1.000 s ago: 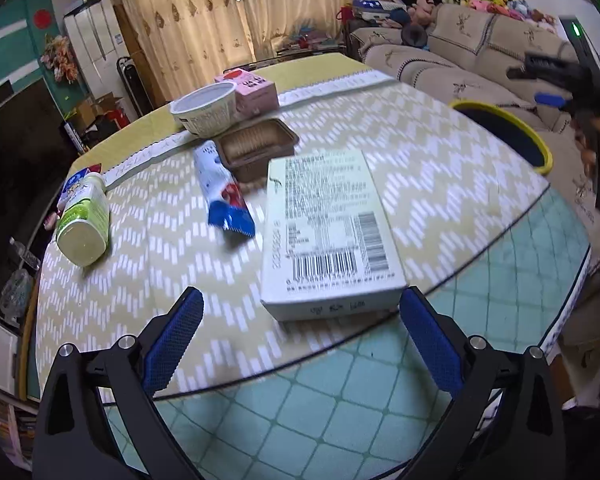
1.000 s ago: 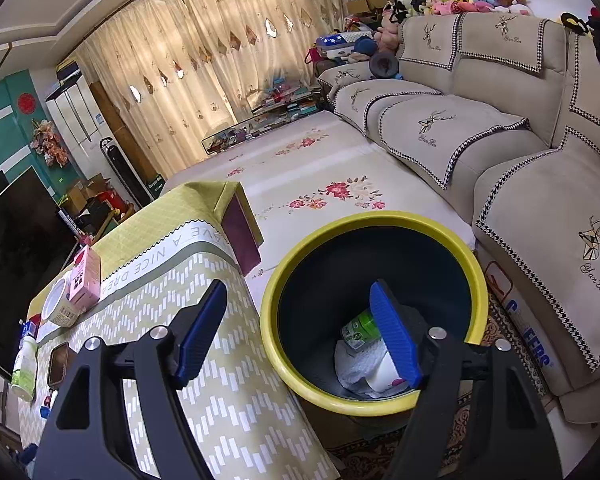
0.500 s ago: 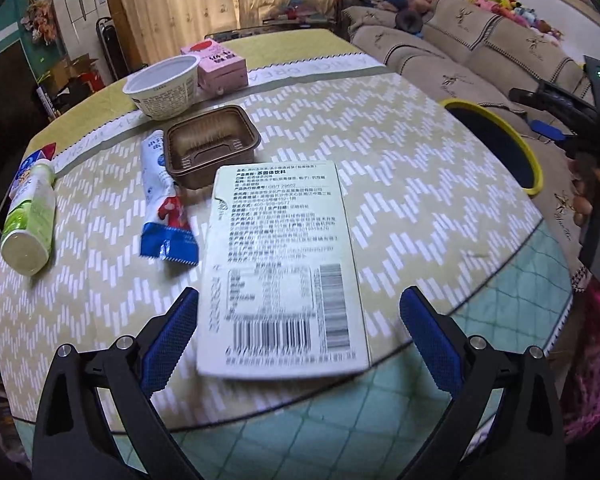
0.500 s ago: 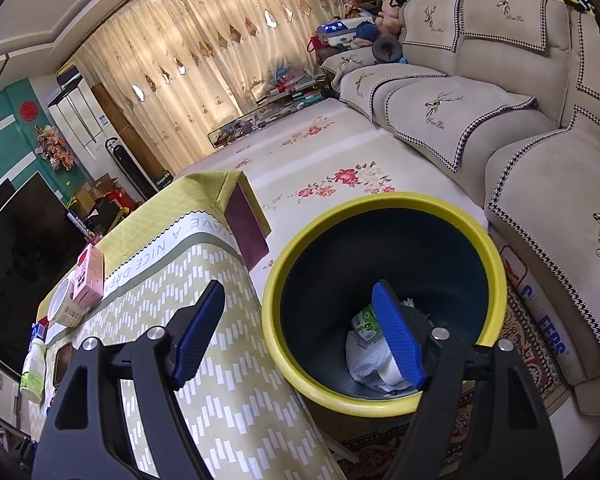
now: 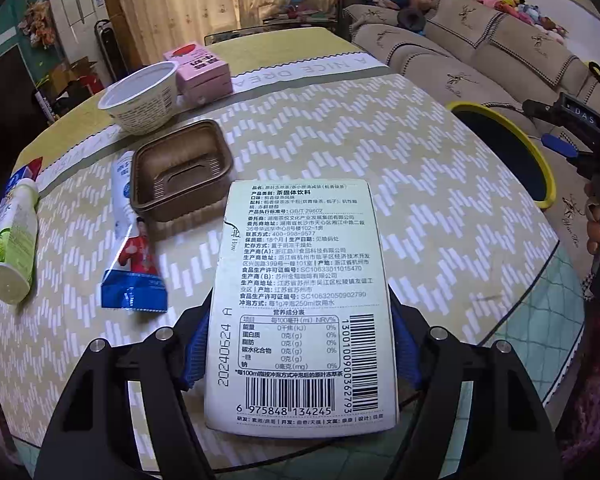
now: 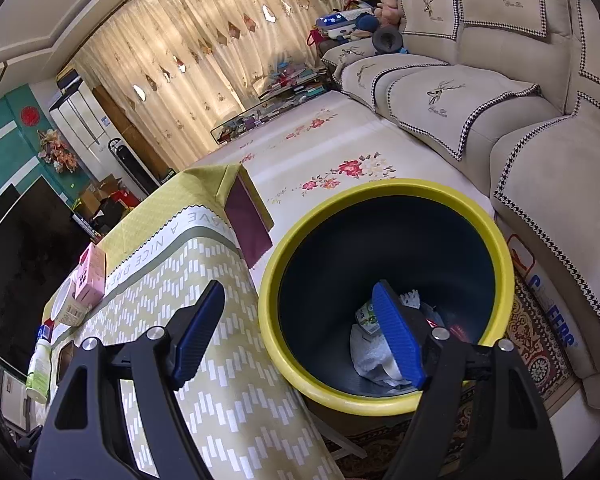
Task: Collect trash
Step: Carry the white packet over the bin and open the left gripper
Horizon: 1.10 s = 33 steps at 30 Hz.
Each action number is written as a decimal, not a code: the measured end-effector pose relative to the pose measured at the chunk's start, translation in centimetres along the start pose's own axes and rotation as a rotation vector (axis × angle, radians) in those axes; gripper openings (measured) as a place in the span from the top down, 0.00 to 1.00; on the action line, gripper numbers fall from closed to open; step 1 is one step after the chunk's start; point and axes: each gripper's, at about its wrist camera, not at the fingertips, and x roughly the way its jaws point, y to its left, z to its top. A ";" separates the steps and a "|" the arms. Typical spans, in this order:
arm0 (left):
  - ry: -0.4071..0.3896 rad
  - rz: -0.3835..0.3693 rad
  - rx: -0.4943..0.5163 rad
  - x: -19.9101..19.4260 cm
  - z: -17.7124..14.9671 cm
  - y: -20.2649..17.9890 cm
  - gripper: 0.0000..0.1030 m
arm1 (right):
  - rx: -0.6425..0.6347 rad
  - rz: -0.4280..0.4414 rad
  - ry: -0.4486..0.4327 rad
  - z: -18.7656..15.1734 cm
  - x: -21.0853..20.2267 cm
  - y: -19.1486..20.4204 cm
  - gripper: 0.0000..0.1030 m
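A pale flat box (image 5: 300, 300) with a barcode and printed label lies near the front edge of the table (image 5: 440, 208). My left gripper (image 5: 300, 332) straddles it. Its jaws are closing, and the blue pads (image 5: 194, 350) touch the box's two long sides. My right gripper (image 6: 300, 328) stands open over the yellow-rimmed dark bin (image 6: 384, 192) beside the table, with nothing between its fingers. White paper and a green-labelled item (image 6: 370, 340) lie in the bin's bottom. The left wrist view also catches the bin (image 5: 540, 152) and the right gripper (image 5: 572, 136) at the right.
On the table behind the box lie a brown plastic tray (image 5: 180, 168), a blue-white wrapper (image 5: 134, 256), a green bottle (image 5: 14, 236) on its side, a white bowl (image 5: 142, 96) and a pink carton (image 5: 200, 70). A sofa (image 6: 480, 100) stands past the bin.
My left gripper moved forward and down over the box, and its jaws narrowed from wide apart to the box's sides. The right gripper stayed over the bin.
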 end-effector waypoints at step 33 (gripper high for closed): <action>-0.003 -0.279 0.403 8.6 19.3 -25.3 0.30 | 0.113 -0.272 -0.146 0.5 -7.2 -12.2 0.29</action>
